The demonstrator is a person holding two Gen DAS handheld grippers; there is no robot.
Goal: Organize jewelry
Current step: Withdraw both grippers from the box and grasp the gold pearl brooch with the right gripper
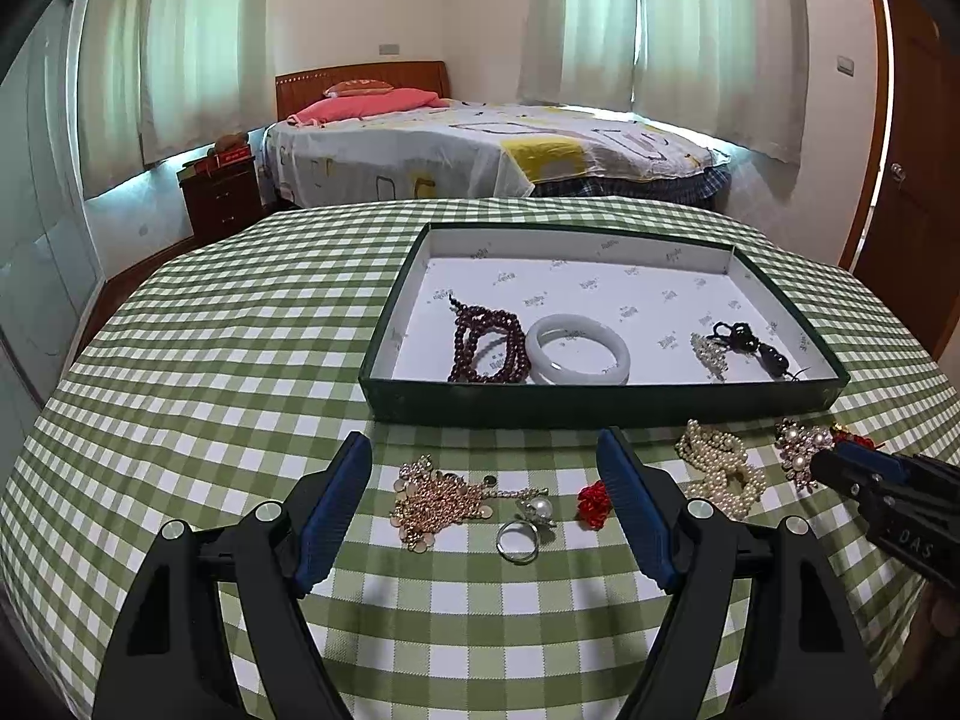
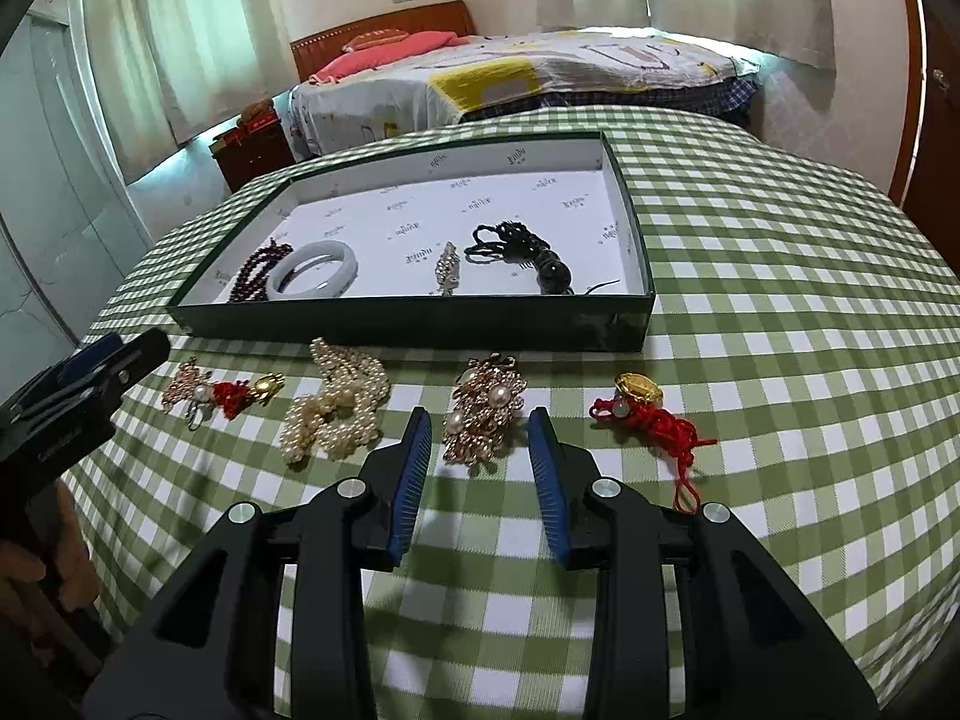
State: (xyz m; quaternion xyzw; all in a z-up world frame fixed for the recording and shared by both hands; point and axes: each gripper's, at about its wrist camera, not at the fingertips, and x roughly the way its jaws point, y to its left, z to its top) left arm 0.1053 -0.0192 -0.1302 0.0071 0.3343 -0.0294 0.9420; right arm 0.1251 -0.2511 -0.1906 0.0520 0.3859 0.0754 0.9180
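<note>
Jewelry is partly sorted already: a dark bead strand (image 1: pixel 483 348), a pale bangle (image 1: pixel 578 350), a small sparkly piece (image 2: pixel 447 270) and a black beaded cord (image 2: pixel 528 258) lie in the green box (image 1: pixel 600 402), while the rest sits in a loose row on the checked tablecloth (image 1: pixel 210 360) just in front of the box's near wall.

Both tongs look ready to pick. To do it well, I'd say each should come down with its pads straddling one piece only, close low against the cloth so chain and pins don't slip out, then lift clear of the box wall before letting go inside.

The left gripper (image 1: pixel 486 516) stands wide open and empty — between its blue pads lie a gold coin chain (image 1: pixel 432 504), a pearl ring (image 1: pixel 522 531) and a small red knot (image 1: pixel 594 501), so it risks gathering several at once. The right gripper (image 2: pixel 480 468) is narrower, still apart and holding nothing — a pearl-and-gold brooch (image 2: pixel 483 405) sits just beyond its tips, centred in the gap. A pearl strand (image 2: pixel 336 405) lies to its left, a red-corded gold charm (image 2: pixel 639 402) to its right, both clear of the pads.
</note>
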